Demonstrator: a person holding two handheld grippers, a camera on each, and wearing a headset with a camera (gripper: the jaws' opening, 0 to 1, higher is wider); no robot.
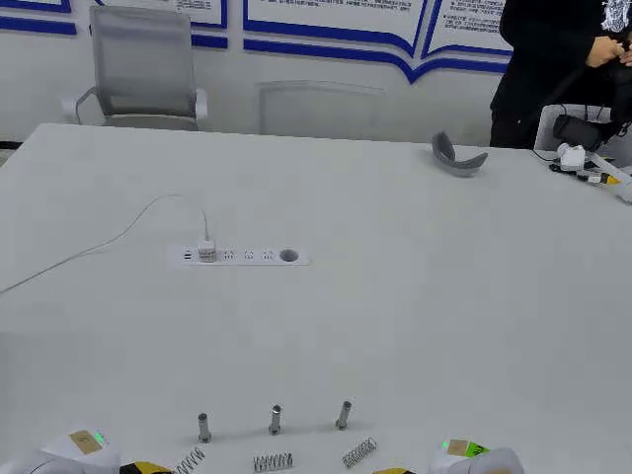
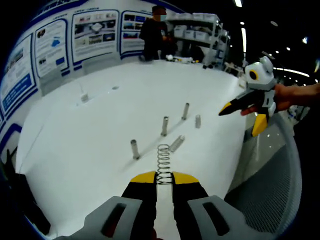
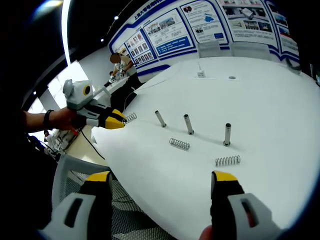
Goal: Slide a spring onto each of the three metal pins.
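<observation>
Three short metal pins (image 1: 276, 419) stand upright in a row near the table's front edge, all bare. My left gripper (image 2: 163, 177) is shut on the end of one spring (image 2: 163, 161), which points toward the pins (image 2: 164, 126); in the head view this spring (image 1: 190, 460) is just left of the row. Two more springs lie loose on the table, one (image 1: 273, 461) in front of the middle pin and one (image 1: 359, 452) in front of the right pin. My right gripper (image 3: 161, 177) hangs open off the table edge, short of the nearest spring (image 3: 227, 160).
A white power strip (image 1: 239, 256) with a plugged-in cable lies mid-table. A grey curved object (image 1: 457, 156) rests at the far right. A person (image 1: 553, 59) in black stands at the far right corner beside small devices. A grey chair (image 1: 143, 69) stands behind the table.
</observation>
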